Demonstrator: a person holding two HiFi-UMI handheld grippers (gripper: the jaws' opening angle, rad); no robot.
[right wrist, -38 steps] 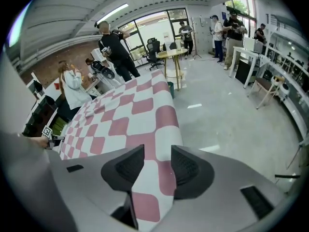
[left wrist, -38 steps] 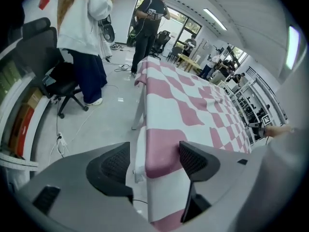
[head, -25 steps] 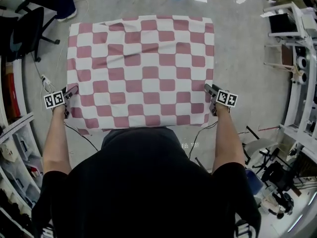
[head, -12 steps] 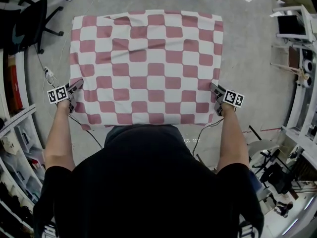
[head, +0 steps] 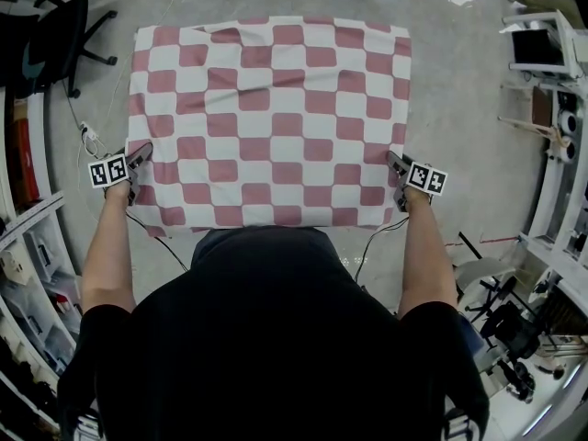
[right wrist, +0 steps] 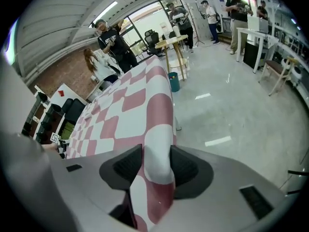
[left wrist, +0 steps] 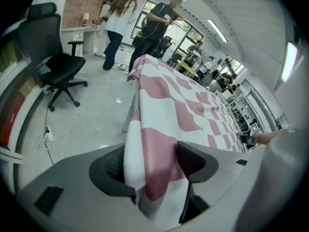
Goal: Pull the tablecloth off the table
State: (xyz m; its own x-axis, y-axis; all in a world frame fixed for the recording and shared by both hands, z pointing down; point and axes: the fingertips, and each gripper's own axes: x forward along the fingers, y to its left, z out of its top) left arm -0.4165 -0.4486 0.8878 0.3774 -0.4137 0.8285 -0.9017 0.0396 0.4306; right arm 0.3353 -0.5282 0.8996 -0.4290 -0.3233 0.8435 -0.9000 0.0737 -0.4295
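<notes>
As left tongs (left wrist: 150,164) and right tongs (right wrist: 157,166) close, each straddles tablecloth (head: 266,118).

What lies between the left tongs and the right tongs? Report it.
Only the pink-and-white checkered tablecloth, per the head view; left tongs and right tongs have just been closing around its side edges.

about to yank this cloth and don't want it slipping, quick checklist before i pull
1. Tablecloth edge between left claw pads: ok
2. Edge between right claw pads: ok
3. Both claws clamped firm: not ok; they have just been closing but still stand wide around loose folds
4. Cloth top bare in head view: ok
5. Claws at opposite side edges, level with each other: ok
6. Space behind you: cannot tell, out of view
</notes>
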